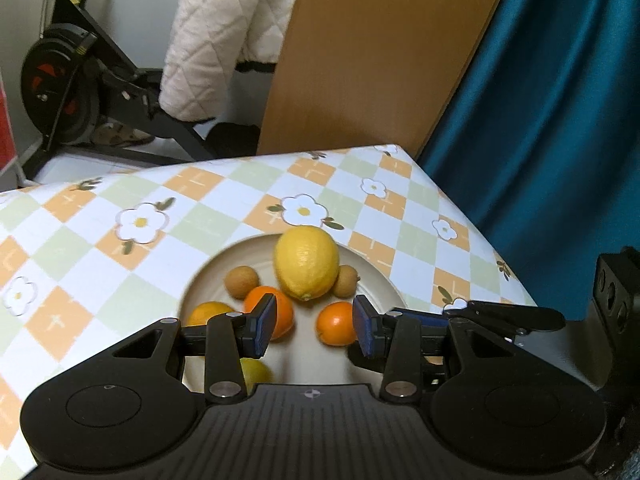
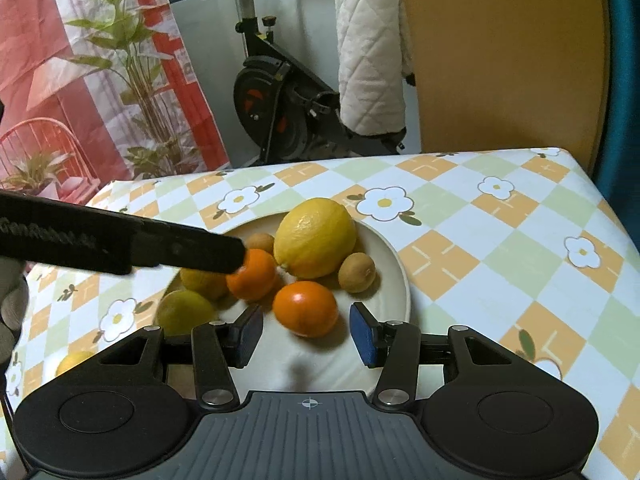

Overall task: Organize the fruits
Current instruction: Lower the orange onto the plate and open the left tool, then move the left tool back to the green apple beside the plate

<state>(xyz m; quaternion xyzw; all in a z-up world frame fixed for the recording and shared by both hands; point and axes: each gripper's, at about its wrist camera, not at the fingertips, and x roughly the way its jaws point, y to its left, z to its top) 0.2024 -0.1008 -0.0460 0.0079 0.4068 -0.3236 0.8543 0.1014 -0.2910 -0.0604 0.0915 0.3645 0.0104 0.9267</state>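
Both my claws are let go, holding nothing. My left claw [image 1: 315, 330] and right claw [image 2: 307, 334] hang over the plate [image 2: 394, 268]; an orange [image 2: 306, 308] sits just ahead of the right one.

Lemon [image 2: 316, 237] sits behind two oranges [image 2: 306, 309] on plate [image 2: 394, 264].

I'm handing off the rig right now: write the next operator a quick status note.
Left gripper: open, empty, above the plate.
Right gripper: open, empty, over the plate's near side.
On the plate: lemon, two oranges, two small brown fruits, two yellow-green citrus.
Done: most fruit is plated.
Left: one yellow fruit seems to lie on the tablecloth; probably plate it.
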